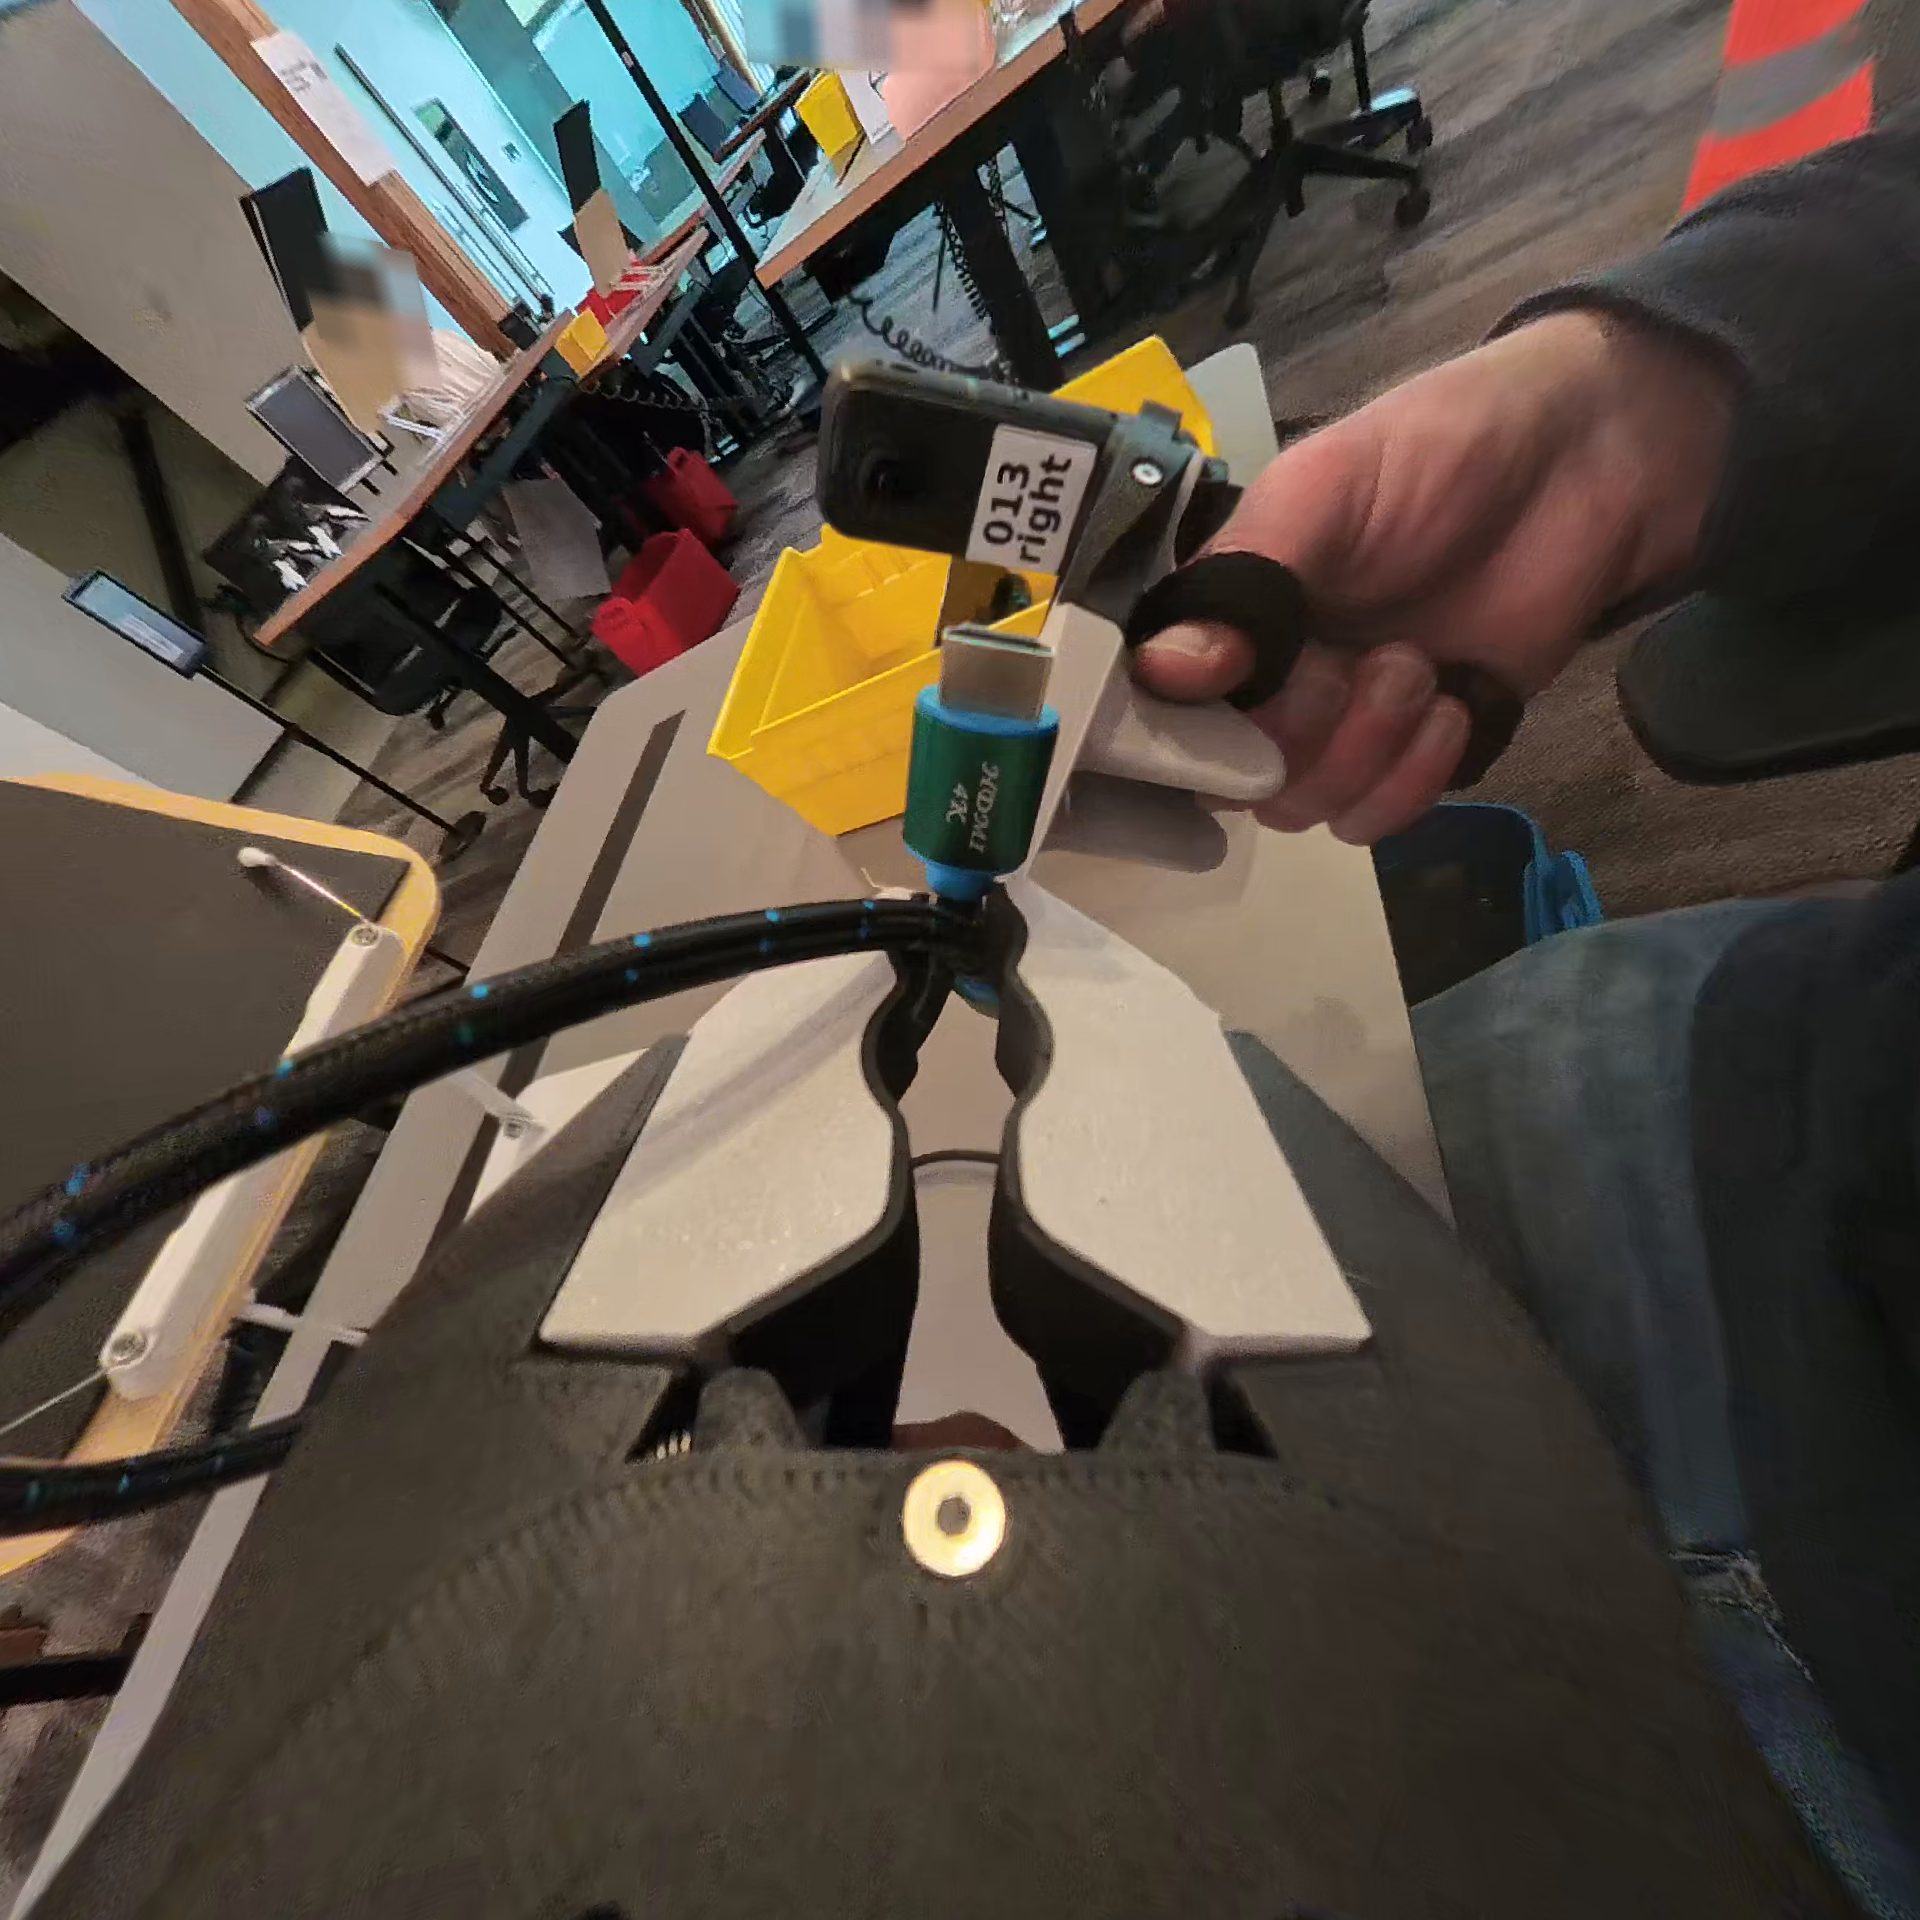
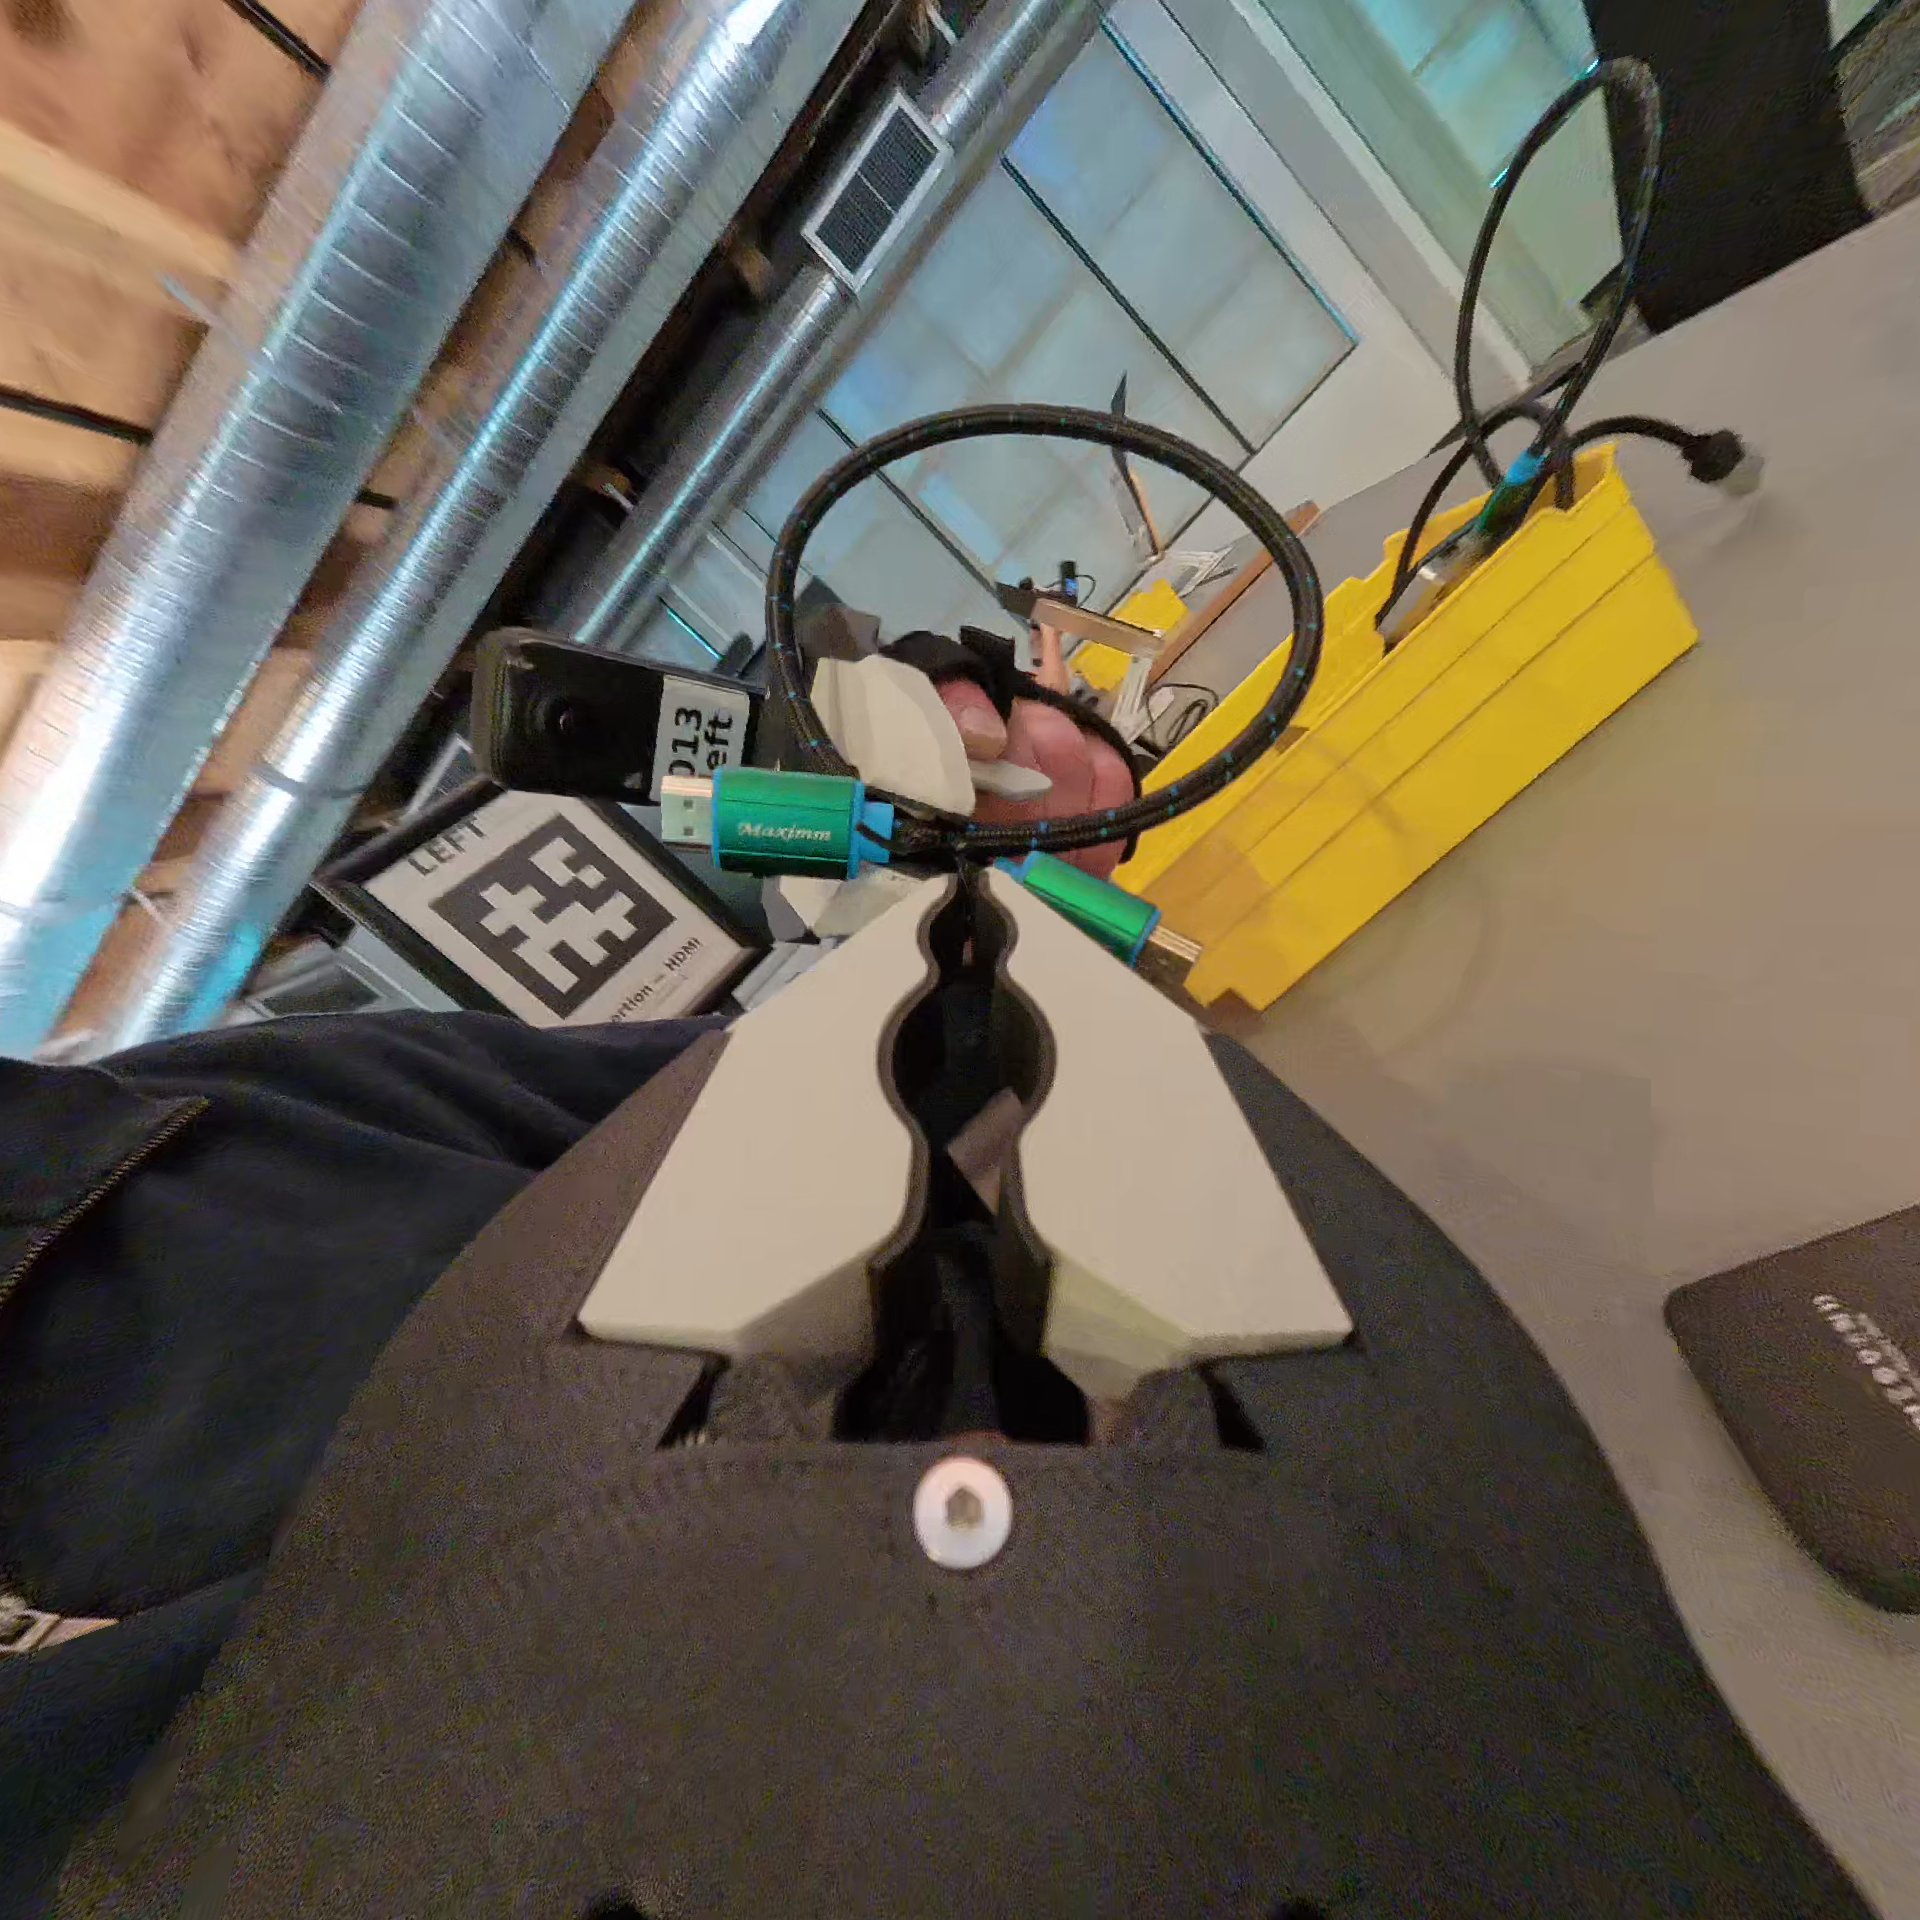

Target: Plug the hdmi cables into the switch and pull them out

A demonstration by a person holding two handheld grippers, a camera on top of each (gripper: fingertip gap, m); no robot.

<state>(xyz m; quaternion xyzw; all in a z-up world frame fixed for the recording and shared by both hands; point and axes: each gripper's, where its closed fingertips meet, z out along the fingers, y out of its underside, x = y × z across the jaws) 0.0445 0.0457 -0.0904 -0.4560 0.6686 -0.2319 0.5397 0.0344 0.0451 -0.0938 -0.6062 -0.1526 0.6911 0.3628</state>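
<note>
A short black braided HDMI cable [image 1: 436, 1029] has a green plug at each end and is held off the table. My left gripper [image 1: 966, 935] is shut on the cable just below one green plug [image 1: 982, 774], which points up. My right gripper [image 2: 966, 883] is shut on the same cable where its two ends cross. There one green plug [image 2: 784, 821] points left and the other green plug [image 2: 1101, 914] points down-right. The cable loops above [image 2: 1299, 623]. The right gripper's grey fingers [image 1: 1143, 727] meet the left's at the cable. A black flat device [image 2: 1818, 1403] lies on the table at right.
A yellow bin [image 2: 1455, 717] on the grey table [image 2: 1558, 987] holds more cables; it also shows in the left wrist view [image 1: 821, 717]. A black mat with a yellow edge [image 1: 156, 987] lies to the left. A person's hand [image 1: 1455, 582] and jeans leg [image 1: 1610, 1247] are at right. The grippers are tip to tip, or close to it.
</note>
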